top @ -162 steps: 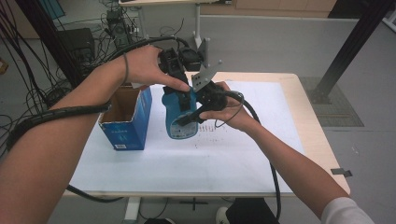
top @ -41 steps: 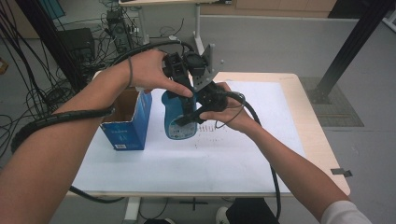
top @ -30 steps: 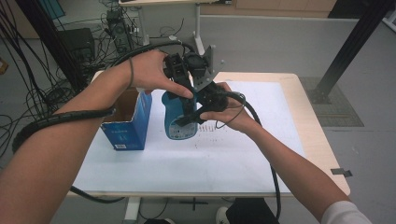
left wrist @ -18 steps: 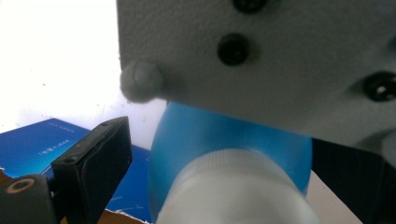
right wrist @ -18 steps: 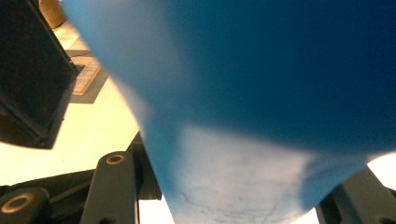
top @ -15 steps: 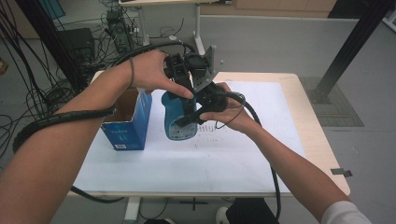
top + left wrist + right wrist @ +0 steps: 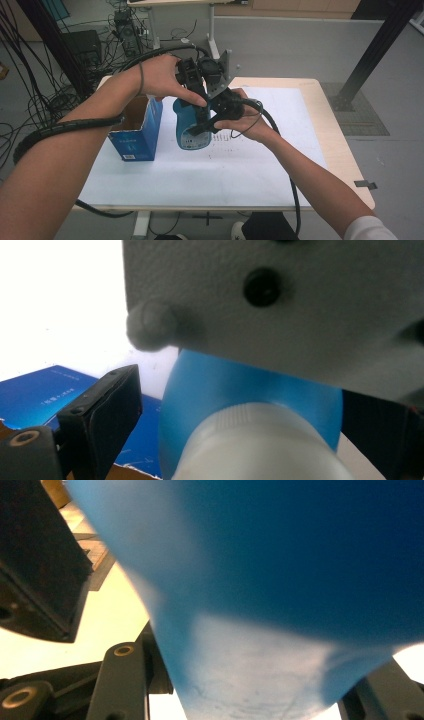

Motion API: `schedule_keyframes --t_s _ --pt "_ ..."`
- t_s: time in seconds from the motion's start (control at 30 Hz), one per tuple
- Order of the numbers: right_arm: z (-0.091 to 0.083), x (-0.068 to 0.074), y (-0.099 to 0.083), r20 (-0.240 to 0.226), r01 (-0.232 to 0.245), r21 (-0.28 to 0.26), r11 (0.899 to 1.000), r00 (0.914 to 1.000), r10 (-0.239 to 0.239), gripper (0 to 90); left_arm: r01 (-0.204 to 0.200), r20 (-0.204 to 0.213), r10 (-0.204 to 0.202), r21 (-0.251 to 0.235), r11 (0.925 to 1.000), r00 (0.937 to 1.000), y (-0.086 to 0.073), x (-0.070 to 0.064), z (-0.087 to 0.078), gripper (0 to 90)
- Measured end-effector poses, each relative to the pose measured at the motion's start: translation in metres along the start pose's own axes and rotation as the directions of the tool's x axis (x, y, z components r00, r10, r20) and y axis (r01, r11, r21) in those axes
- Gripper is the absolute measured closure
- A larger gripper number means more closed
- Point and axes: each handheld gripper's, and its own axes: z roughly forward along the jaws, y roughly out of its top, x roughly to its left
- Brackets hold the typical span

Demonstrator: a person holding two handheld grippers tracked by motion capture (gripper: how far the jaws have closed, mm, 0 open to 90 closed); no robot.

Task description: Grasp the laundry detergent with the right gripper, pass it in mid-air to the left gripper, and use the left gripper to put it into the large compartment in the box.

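A blue bottle (image 7: 187, 125) with a white cap (image 7: 260, 440) stands on the white-covered table (image 7: 240, 180), leaning slightly. My right gripper (image 7: 198, 128) comes in from the right and is shut on the bottle's (image 7: 300, 555) body. From above, my left gripper (image 7: 199, 99) straddles the cap, and its left jaw stands a little off the cap in the left gripper view. The grey plate (image 7: 280, 300) of the right gripper hangs just over the bottle's shoulder (image 7: 235, 385).
An open blue cardboard box (image 7: 136, 131) stands just left of the bottle, close to the left hand. Thick cables trail from both grippers over the table edges. The white sheet in front of the bottle is bare. Desks and cable bundles lie beyond the far edge.
Since 5.4 s ago the left gripper has shifted right and settled over the bottle's top. Over the last second both hands and the bottle have hardly moved.
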Motion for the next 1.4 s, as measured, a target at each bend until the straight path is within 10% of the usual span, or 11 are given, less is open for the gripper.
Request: schedule_keyframes --t_s 0.83,1.4 --pt "-0.0025 0.0024 0.0000 0.005 0.007 0.006 1.000 1.0000 -0.007 44.3 -0.018 0.002 0.018 -0.008 0.9998 0.9998 0.0002 -0.0025 -0.0020 35.3" --pt "0.0008 0.0037 -0.0028 0.006 0.018 0.008 1.000 0.9998 -0.018 44.1 -0.036 0.004 0.036 0.014 0.9992 0.9993 0.0009 -0.0036 0.0021 37.1"
